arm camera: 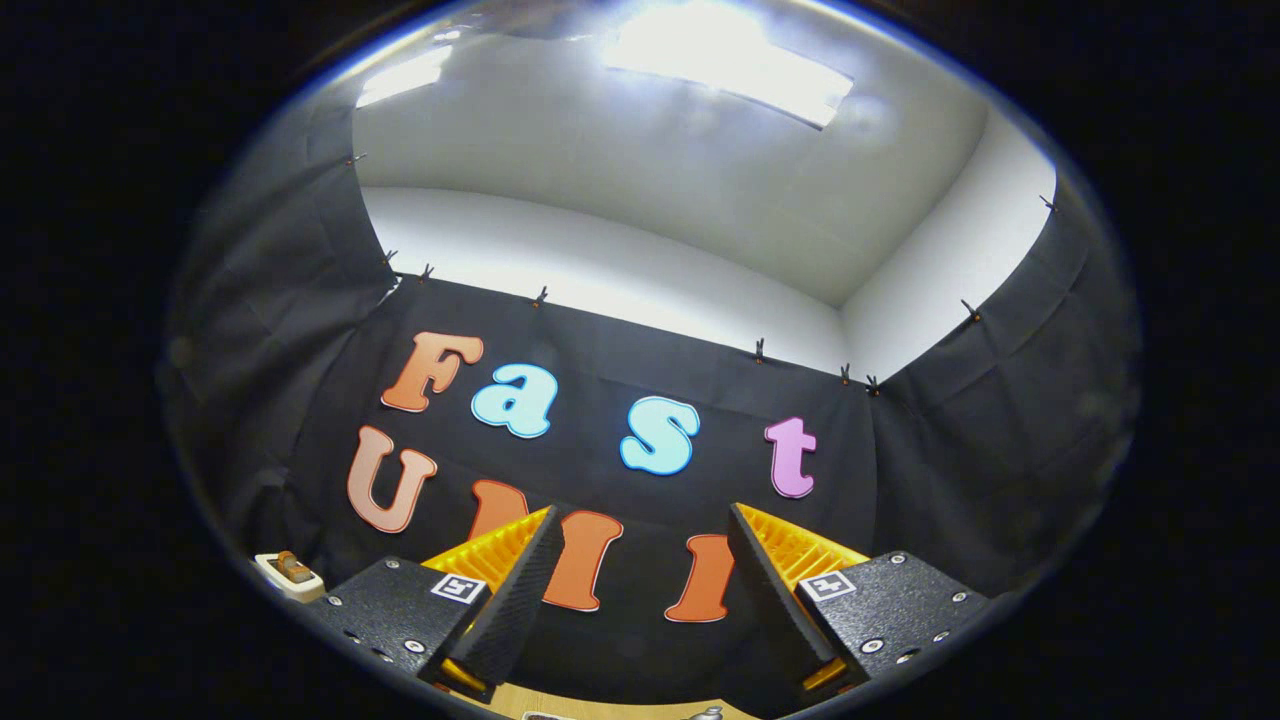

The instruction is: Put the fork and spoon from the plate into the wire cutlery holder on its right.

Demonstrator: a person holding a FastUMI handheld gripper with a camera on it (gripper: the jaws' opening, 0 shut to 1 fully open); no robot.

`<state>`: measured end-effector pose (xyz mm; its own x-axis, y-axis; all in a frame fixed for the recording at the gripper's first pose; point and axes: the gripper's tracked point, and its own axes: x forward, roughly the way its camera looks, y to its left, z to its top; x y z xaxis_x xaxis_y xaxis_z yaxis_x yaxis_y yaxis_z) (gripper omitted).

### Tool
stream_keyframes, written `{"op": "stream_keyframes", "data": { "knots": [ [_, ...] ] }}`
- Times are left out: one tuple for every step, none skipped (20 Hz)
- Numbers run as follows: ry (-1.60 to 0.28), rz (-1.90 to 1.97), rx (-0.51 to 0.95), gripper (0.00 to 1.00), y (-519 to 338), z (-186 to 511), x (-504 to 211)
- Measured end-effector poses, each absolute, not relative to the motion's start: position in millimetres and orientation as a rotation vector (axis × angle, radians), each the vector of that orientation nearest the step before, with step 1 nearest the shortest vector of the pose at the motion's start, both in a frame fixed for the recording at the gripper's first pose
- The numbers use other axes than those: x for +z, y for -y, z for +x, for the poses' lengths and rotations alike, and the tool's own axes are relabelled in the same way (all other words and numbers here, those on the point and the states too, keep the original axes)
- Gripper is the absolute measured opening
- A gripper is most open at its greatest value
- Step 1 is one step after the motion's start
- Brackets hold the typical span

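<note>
Looks like a staged recording booth in a lab, not a real home: black cloth [620, 400] is pinned up as walls with little clips [759, 350] along its top edge. Plain white room walls [600, 260] and a bright ceiling light panel [730, 70] show above it. A sliver of wooden counter [600, 706] sits below.

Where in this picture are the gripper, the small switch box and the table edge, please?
gripper [640, 580], gripper view, the open gap midway between its fingertips.
switch box [287, 573], gripper view, its top face.
table [610, 706], gripper view, its bare wooden strip.
</note>
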<state>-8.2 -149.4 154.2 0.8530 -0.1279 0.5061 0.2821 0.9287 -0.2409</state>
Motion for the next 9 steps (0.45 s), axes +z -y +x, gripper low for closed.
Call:
{"op": "stream_keyframes", "data": {
  "knots": [
    [0.516,-0.316,-0.217,0.98,147.7,-9.2,154.7],
    [0.515,-0.311,-0.218,0.98,146.7,-7.2,154.0],
    [0.505,-0.302,-0.221,0.97,147.7,-5.9,150.9],
    [0.493,-0.293,-0.229,0.98,150.3,-2.8,148.3],
    [0.477,-0.288,-0.244,0.98,155.3,-1.0,144.7],
    [0.461,-0.282,-0.254,0.98,158.8,1.3,141.8],
    [0.442,-0.275,-0.267,0.98,162.3,2.3,137.7],
    [0.416,-0.267,-0.284,0.98,168.0,4.4,131.9],
    [0.39,-0.259,-0.296,0.98,171.9,5.2,126.3]
  ]
}}
